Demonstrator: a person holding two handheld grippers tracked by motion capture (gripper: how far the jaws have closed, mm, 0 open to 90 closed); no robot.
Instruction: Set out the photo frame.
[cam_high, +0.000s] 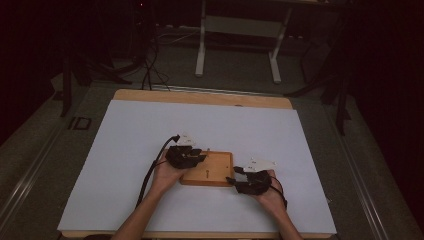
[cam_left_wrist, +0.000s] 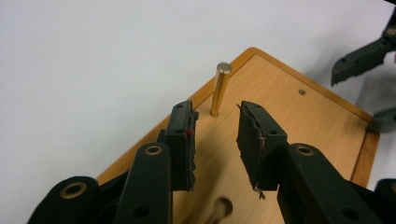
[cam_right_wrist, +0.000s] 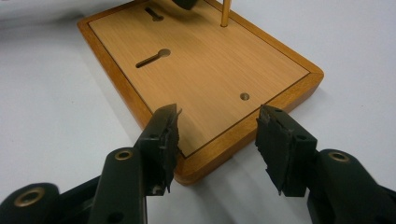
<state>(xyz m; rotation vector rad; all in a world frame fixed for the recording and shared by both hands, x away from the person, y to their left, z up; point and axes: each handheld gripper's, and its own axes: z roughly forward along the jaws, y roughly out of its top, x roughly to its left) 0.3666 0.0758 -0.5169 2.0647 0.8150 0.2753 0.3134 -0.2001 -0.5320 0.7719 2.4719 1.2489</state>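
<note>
From the high view, a rectangular wooden board (cam_high: 210, 170) with a darker raised rim lies flat on a white sheet (cam_high: 150, 130) that covers the table, its long axis running left to right. The left gripper (cam_high: 192, 156) hangs over the board's left end, and the right gripper (cam_high: 235, 180) sits at its near right corner.

In the left gripper view, a smooth, round brass peg (cam_left_wrist: 220, 88) stands upright near a corner of the board (cam_left_wrist: 299, 121), just beyond the spread jaws, which hold nothing. Worn black pads (cam_left_wrist: 184, 140) line them.

In the right gripper view, the jaws stand spread, straddling the board's near corner without gripping it. The pale grain panel (cam_right_wrist: 205, 65) carries a keyhole slot (cam_right_wrist: 153, 58) and a small round hole (cam_right_wrist: 244, 96).
</note>
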